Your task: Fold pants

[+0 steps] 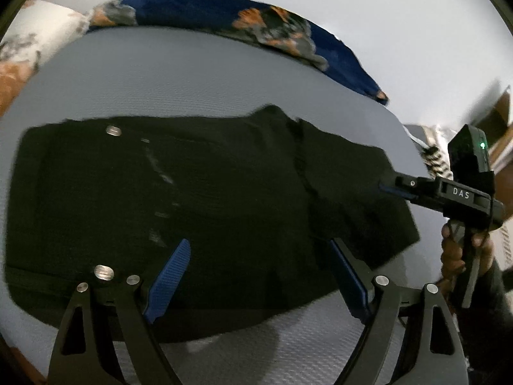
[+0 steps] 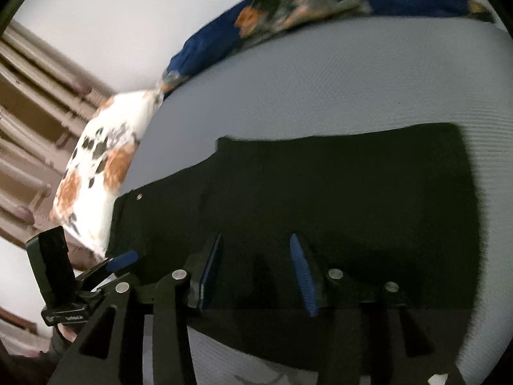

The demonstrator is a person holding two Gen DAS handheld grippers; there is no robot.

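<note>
Black pants point(image 1: 192, 211) folded flat on grey mattress point(image 1: 198, 80), both ends squared; left gripper point(image 1: 259, 276) wide and empty above near edge, right gripper point(image 2: 256, 272) likewise parted, unloaded; advisable: clamp matching corners together, lift evenly, avoid dragging layers.

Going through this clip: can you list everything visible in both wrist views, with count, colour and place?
pants: one, black, lying folded flat on the mattress, metal buttons showing near the left end
mattress: one, pale grey, textured, under the pants
blanket: one, dark blue with orange and grey flowers, along the far edge of the mattress
pillow: one, white with orange and dark flowers, at the mattress's left end in the right wrist view
wooden furniture: brown, beyond the pillow; blurred
left gripper: black with blue pads, jaws open, over the near part of the pants
right gripper: black with blue pads, jaws open, over the pants
hand: one, holding the right gripper's handle
</note>
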